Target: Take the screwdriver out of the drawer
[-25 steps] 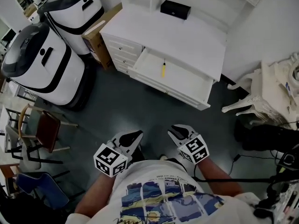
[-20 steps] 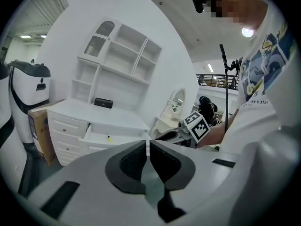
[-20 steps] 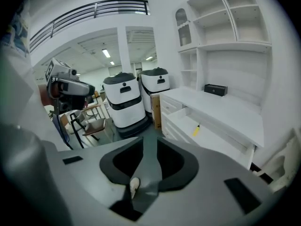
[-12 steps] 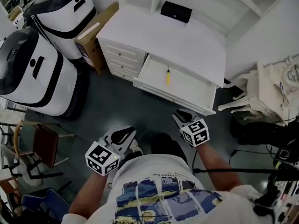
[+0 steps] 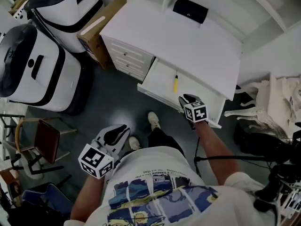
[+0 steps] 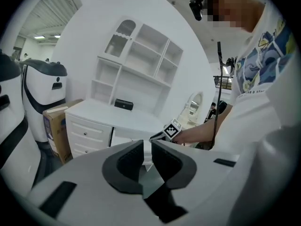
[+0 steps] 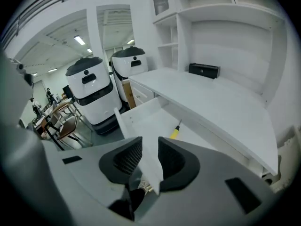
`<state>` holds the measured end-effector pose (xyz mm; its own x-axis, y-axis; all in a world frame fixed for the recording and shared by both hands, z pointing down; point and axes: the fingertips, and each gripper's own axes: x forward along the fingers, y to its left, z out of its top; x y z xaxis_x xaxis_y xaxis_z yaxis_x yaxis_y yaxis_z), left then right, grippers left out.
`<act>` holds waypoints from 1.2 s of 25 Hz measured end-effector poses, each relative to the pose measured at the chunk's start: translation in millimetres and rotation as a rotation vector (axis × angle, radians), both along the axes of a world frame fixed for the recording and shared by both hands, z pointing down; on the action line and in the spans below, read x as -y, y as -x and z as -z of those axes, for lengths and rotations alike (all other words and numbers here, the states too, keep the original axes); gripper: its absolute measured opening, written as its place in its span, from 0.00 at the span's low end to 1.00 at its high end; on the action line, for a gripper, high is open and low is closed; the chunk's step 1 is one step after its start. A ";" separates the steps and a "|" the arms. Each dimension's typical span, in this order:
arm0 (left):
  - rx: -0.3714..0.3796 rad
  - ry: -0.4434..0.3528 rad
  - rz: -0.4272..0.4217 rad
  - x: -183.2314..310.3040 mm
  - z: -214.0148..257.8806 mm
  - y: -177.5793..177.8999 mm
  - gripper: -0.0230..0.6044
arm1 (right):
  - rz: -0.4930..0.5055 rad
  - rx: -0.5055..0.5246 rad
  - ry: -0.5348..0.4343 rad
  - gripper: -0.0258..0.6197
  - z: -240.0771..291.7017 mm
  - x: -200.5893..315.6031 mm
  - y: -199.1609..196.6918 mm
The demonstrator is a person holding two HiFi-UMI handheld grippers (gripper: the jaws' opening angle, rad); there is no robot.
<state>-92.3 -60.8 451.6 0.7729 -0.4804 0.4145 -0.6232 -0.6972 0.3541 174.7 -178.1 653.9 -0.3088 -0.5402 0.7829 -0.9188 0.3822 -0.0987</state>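
One screwdriver [image 5: 176, 84] with a yellow handle and a dark shaft lies alone on the floor of the one open drawer [image 5: 160, 74], a little right of centre in the head view. Its shaft points toward the top of the frame. The right gripper [image 5: 184, 100] is just below it in that view, with its tips over the drawer's front wall and apart from the tool. In the right gripper view the screwdriver [image 7: 175, 132] sits just above and right of the right gripper [image 7: 150, 148]. That gripper's jaws are opening, moderately apart, and nothing is gripped between them; only the white drawer [image 7: 141, 121] edge shows through the gap.

The left gripper [image 5: 123, 128] hangs at lower left over the dark floor [image 5: 117, 107], well apart from the drawer. The left gripper view shows the left gripper [image 6: 147, 147] with a narrow slit between its jaws and nothing in it.

The white desk [image 5: 188, 36] also has three closed drawers [image 5: 126, 56] at the left of the open one, and one black box [image 5: 190, 10] on its top. One cardboard box [image 5: 96, 32] leans beside it. Two white-and-black machines [image 5: 33, 69] fill the upper left, and one chair [image 5: 44, 142] stands at the left edge.
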 end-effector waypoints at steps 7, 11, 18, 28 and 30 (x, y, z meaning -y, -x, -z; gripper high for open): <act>0.057 0.042 0.063 52.4 5.7 -16.2 0.10 | -0.004 0.010 0.153 0.27 -82.2 57.8 -8.7; 0.080 0.053 0.084 75.4 4.6 -26.0 0.10 | -0.039 -0.015 0.207 0.31 -112.9 82.8 -18.1; 0.119 0.097 0.141 97.8 -1.5 -29.3 0.10 | -0.096 -0.050 0.270 0.32 -150.6 100.7 -22.2; 0.136 0.114 0.208 109.9 -2.2 -30.9 0.10 | -0.026 -0.103 0.271 0.28 -161.3 102.0 -15.5; 0.138 0.111 0.214 111.1 -1.7 -31.2 0.10 | -0.015 -0.117 0.274 0.26 -163.8 102.8 -16.8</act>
<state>-61.1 -171.9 453.3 0.5915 -0.5724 0.5679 -0.7996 -0.5067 0.3222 191.5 -280.9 817.7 -0.2014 -0.3080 0.9298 -0.9354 0.3423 -0.0892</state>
